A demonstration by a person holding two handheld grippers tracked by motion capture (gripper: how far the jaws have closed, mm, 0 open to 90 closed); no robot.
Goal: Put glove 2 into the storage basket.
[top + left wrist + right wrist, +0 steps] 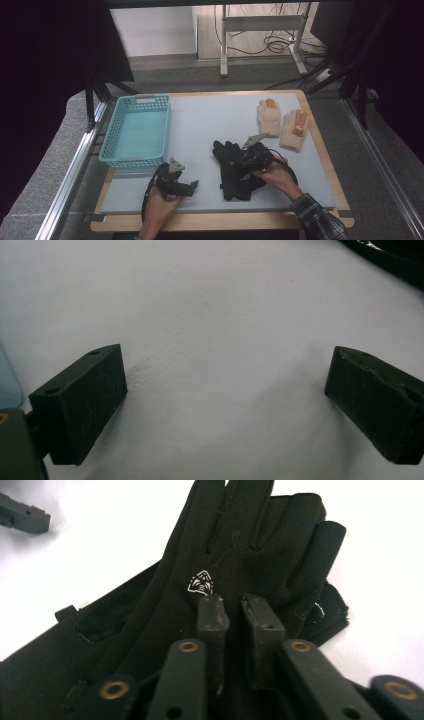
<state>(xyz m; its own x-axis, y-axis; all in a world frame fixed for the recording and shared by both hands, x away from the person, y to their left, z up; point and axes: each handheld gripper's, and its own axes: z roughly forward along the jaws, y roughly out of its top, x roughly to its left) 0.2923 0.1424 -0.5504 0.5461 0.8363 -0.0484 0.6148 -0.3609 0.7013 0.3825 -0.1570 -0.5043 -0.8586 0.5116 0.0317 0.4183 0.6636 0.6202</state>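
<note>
A pair of black gloves (231,172) lies stacked in the middle of the white mat (200,120). In the right gripper view the upper black glove (250,540) has a small white logo, and the lower glove's edge (332,615) sticks out at the right. My right gripper (238,162) (235,611) is down on the upper glove just below the logo. Its jaws are nearly together, with dark fabric in the thin gap. At the mat's front left my left gripper (192,186) (225,390) rests low, open wide, with bare mat between its jaws.
A teal plastic basket (111,131) stands at the left of the mat. Two cream gloves (269,116) (294,131) with orange patches lie at the back right. The wooden table edge (320,150) frames the mat. A grey part of the other gripper (22,514) shows far off.
</note>
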